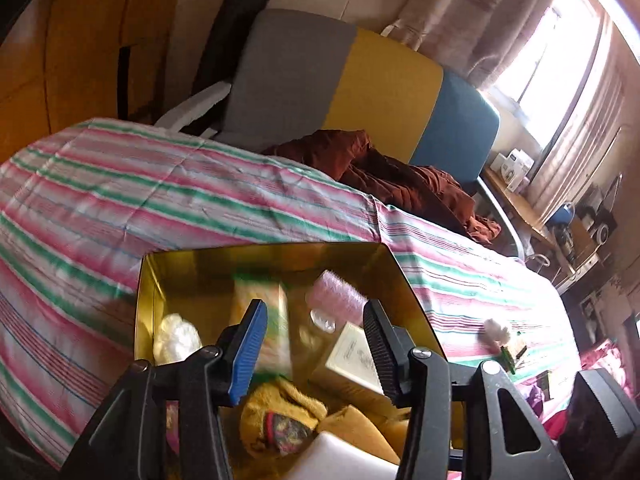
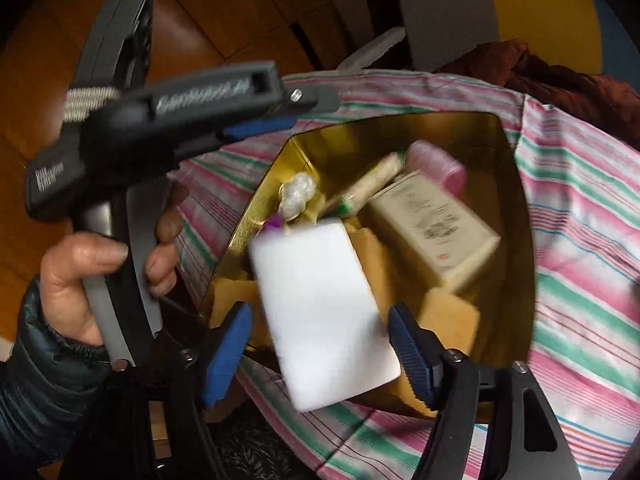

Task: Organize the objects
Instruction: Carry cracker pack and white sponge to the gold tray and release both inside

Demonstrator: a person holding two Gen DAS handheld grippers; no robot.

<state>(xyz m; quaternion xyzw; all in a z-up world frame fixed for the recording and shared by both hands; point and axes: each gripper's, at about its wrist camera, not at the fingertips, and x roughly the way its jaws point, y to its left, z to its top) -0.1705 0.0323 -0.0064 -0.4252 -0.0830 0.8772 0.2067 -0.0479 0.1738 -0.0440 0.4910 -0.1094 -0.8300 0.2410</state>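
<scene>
I am dropping a white block (image 2: pixel 324 320) into the gold tin (image 2: pixel 516 208) that sits on the striped bedcover (image 2: pixel 580 280). The right gripper (image 2: pixel 320 356) is standing spread, its blue ribbed pads either side of the block and, as far as the blur lets me judge, not pressing it; the block is hanging over the tin's near edge. The left gripper (image 1: pixel 316 344) is hovering over the tin's near half, jaws parted with nothing between them.

Inside the tin are lying a cream printed carton (image 2: pixel 436 232), a pink ridged roll (image 2: pixel 440 164), a knotted white tuft (image 2: pixel 298 194) and yellow cloth. Next I judge I should fetch the small fluffy item (image 1: pixel 496 332) lying on the cover to the right of the tin.
</scene>
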